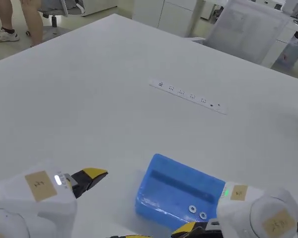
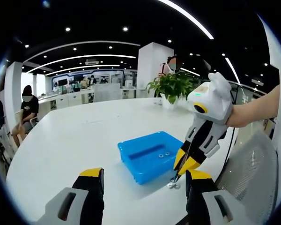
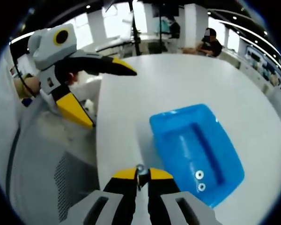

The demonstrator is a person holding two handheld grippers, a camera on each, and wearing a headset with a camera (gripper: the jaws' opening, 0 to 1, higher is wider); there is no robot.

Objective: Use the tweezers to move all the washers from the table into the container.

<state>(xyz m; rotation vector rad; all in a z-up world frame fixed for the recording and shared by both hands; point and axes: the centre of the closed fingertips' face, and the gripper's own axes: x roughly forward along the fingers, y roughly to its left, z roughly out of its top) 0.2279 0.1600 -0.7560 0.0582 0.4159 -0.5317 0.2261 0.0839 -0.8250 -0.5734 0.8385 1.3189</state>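
Beside the container (image 2: 131, 165), the tweezers (image 2: 177, 175) point steeply down onto washers (image 2: 173, 185).

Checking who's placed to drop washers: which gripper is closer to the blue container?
Right. The right gripper hangs at the near edge of the blue container, gripping tweezers; the left gripper sits apart, off its left side.

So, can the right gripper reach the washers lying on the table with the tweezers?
Probably yes. In the left gripper view the right gripper holds the tweezers with their tips right at the washers beside the container, and nothing stands between.
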